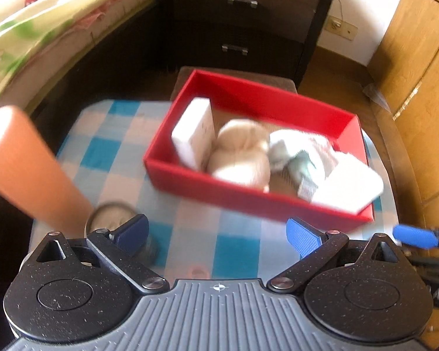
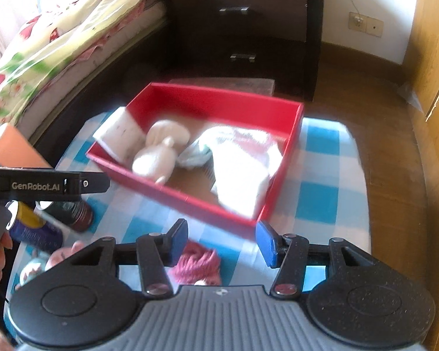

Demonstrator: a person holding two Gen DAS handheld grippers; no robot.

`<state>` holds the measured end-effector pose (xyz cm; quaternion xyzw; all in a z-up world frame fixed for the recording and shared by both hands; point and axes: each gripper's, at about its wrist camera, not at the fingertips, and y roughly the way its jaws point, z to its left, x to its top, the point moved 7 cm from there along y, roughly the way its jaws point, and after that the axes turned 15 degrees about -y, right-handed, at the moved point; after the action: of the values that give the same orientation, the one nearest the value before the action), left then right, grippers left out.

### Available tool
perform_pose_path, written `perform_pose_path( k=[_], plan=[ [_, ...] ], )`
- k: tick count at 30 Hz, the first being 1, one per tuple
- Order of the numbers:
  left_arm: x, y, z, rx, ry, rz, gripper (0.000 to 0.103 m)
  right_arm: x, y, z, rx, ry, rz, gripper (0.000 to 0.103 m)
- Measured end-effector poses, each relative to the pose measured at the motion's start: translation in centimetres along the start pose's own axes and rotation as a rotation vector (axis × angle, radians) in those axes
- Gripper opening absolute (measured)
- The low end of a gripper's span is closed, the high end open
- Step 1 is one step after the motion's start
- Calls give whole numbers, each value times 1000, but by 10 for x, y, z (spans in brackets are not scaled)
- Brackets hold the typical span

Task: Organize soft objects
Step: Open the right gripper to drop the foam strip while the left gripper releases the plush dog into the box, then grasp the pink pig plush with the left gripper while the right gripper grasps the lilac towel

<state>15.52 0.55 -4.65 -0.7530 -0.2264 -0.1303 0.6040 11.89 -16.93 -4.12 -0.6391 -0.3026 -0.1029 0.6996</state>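
Surface [image 2: 322, 175]: covered with a blue-and-white checked cloth. Orange cylinder [image 1: 23, 163]: upright at the surface's left edge. Tin can [image 1: 111, 213]: round silvery top, just beside the orange cylinder's base. Blue-and-yellow can [image 2: 32, 228]: lying tilted at the left. Dark red-banded container [image 2: 79, 210]: just beside the blue-and-yellow can. Dark wooden nightstand [image 1: 248, 20]: two drawers with metal handles, behind the surface. Bed [image 2: 58, 38]: floral sheet, at the left. Wall socket [image 2: 365, 25]: on the white wall. Wooden wardrobe [image 1: 415, 58]: at the right.
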Motion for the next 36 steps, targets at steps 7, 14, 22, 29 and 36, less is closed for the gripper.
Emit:
perform_pose_path(
  k=[7, 14, 22, 29, 36],
  plan=[
    [-29, -19, 24, 7, 92, 17, 96, -11, -12, 20, 24, -24, 5, 32],
    [-54, -21, 53, 19, 155, 57, 96, -20, -18, 33, 43, -32, 12, 32],
    [-73, -5, 75, 14, 222, 110, 96, -33, -17, 44, 54, -40, 40, 33],
    [-82, 11, 80, -50, 198, 153, 96, -44, -18, 45, 61, -39, 67, 33],
    [-93, 19, 75, -76, 218, 191, 96, -55, -12, 42, 52, -31, 95, 33]
  ],
)
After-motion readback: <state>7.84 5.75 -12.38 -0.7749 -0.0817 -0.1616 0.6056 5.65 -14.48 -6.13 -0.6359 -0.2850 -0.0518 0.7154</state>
